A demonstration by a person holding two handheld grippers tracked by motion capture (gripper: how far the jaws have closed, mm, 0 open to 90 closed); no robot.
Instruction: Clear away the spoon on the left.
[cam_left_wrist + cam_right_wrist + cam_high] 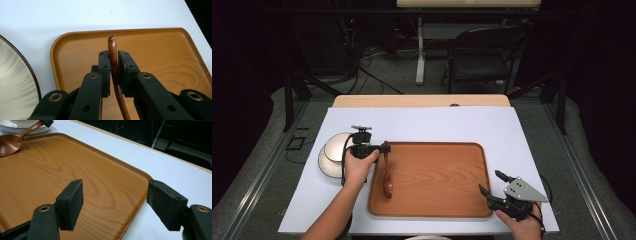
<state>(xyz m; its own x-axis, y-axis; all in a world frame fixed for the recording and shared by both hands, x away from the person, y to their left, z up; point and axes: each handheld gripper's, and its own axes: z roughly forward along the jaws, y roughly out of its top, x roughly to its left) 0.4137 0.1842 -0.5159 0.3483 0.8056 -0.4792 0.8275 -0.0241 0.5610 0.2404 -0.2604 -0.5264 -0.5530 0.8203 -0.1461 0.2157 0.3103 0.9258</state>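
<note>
**High view: wooden spoon set down at the left end of a tray**

High view shows a wooden spoon [387, 176] lying on the tray [447, 210], close to its left rim, bowl toward the person and handle pointing away. The left gripper [383, 148] is at the far end of the handle. In the left gripper view the two pads stand on either side of the spoon handle [113, 57]: the left-hand pad lies against the wood, while a narrow gap shows at the other pad. The grip therefore reads as slackened rather than clamped, with the handle between the jaws but no longer pinched. In the right gripper view the spoon's bowl [8, 145] rests on the tray floor.

The right gripper [492, 184] hovers at the near right corner of the tray, its jaws spread wide and empty. A pale plate [332, 155] with a dark rim lies on the white table cover [532, 150], just left of the tray.

Handling, as a judgement: the spoon looks light and rigid, carved from one piece, so it should neither bend nor crush under the pads. Its polished, rounded handle is narrow and may roll or slip sideways between flat pads. The best hold is across the straight part of the handle, clear of the curved tip, with the pads square to it. The bowl end is heavier, so a hold at the extreme tip may let the spoon swing.
</note>
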